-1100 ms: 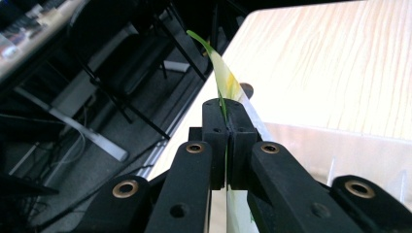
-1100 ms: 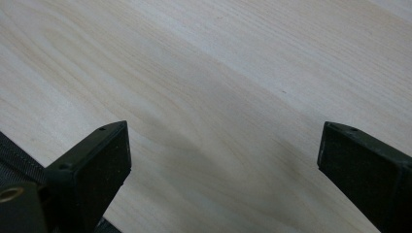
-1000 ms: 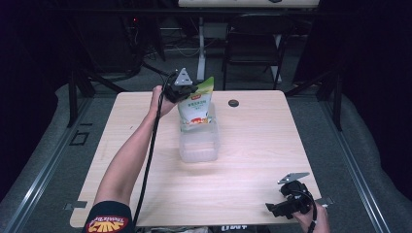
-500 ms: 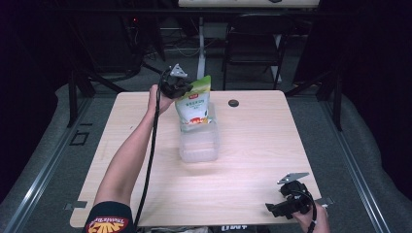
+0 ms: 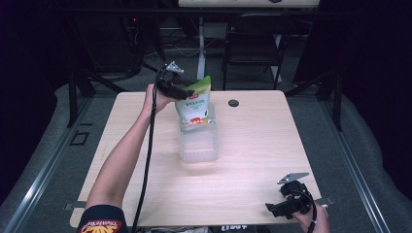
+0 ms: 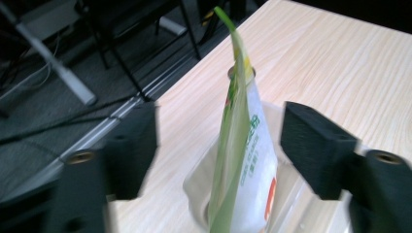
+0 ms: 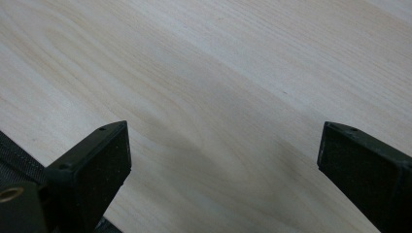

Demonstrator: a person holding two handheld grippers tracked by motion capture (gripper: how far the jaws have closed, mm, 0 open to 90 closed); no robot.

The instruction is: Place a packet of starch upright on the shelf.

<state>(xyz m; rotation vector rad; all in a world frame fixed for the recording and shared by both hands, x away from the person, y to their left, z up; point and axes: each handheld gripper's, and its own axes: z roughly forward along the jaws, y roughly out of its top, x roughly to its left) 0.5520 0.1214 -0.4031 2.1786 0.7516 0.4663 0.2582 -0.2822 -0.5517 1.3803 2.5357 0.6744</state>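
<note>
A green and white pouch (image 5: 195,104) stands upright in a clear plastic container (image 5: 198,143) on the far middle of the wooden table (image 5: 252,145). My left gripper (image 5: 187,92) is at the pouch's top left. Its jaws have just been opening and now stand open. In the left gripper view the pouch's thin top edge (image 6: 235,97) rises between the two pads of the left gripper (image 6: 218,141), touching neither. My right gripper (image 5: 272,209) rests at the table's near right corner. In its own view the right gripper (image 7: 223,165) is open over bare wood.
A small black round disc (image 5: 233,103) lies on the table just right of the pouch. A dark chair (image 5: 252,43) and desk legs stand beyond the far edge. The left gripper's cable (image 5: 148,160) hangs along the forearm.
The left gripper's jaws have let go of the pouch's top, and the hand has drifted slightly left. The pouch still stands in the container. The right gripper has not moved.
</note>
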